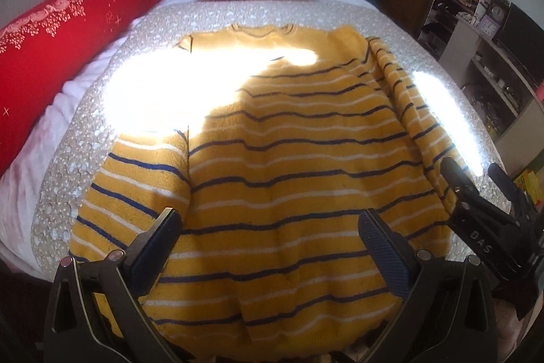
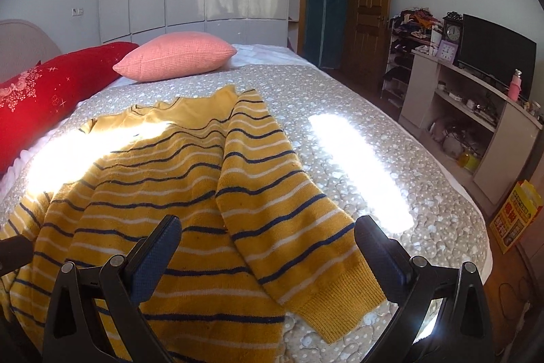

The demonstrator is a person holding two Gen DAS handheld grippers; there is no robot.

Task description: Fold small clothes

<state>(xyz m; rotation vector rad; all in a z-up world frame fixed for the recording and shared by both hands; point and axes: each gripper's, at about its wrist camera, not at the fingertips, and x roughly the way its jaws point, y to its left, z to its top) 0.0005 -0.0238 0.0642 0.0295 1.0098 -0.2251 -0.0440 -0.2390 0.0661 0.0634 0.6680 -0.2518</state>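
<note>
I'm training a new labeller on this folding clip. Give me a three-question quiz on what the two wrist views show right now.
1. True or false: the left gripper is shut on the sweater.
2. Which pillow lies nearer the door: A red, B pink?
3. Fill in: the sleeve between the right gripper fingers lies on the ____.

Key: 1 false, both grippers are open and hold nothing. 2 B; the red pillow is by the headboard. 3 bed cover, partly over the sweater body.

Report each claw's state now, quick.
Left claw: open, holding nothing, above the striped sweater.
Right claw: open, holding nothing, over the sleeve cuff.
</note>
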